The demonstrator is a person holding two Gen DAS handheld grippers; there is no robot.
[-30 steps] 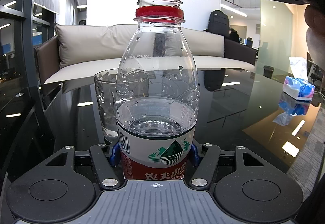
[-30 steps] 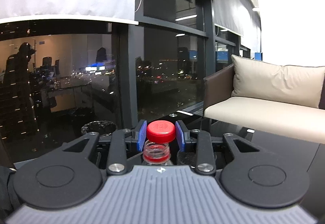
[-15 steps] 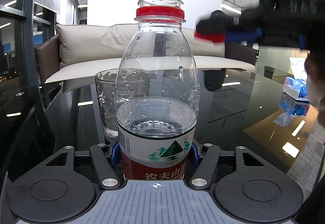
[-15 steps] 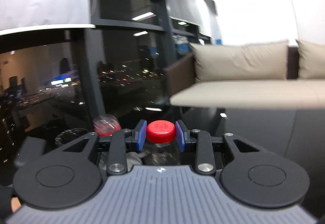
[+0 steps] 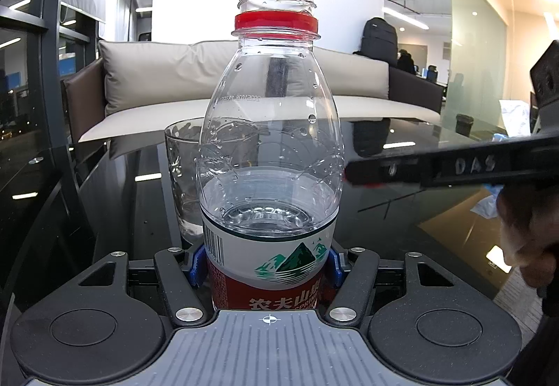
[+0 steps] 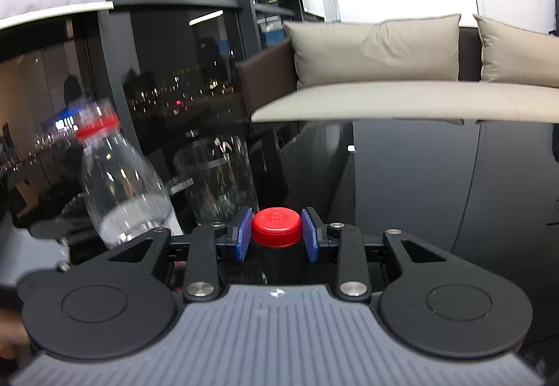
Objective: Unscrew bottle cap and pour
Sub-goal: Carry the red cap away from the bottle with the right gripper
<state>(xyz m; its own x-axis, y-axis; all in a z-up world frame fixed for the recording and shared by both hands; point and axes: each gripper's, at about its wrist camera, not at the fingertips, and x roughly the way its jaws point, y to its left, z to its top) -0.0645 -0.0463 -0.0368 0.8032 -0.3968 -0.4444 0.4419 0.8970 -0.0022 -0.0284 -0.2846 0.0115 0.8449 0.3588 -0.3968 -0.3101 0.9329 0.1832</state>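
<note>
Right gripper point(image 6: 276, 234) has dropped from above the bottle mouth to low on the right side, near the glossy black worktop point(image 6: 419, 183); its blue-padded fingers point(image 6: 243, 238) sit either side of the red screw cap point(image 6: 276, 227), small gaps visible. Left gripper point(image 5: 269, 265) clamps the clear plastic water bottle point(image 5: 269, 148), upright, uncapped, part full. Clear drinking glass point(image 5: 181, 176) stands just behind it.

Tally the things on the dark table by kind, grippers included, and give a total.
Bottles: 1, the bottle
Glasses: 1, the glass
Caps: 1, the red cap
Grippers: 2, the left gripper and the right gripper
Total: 5
</note>
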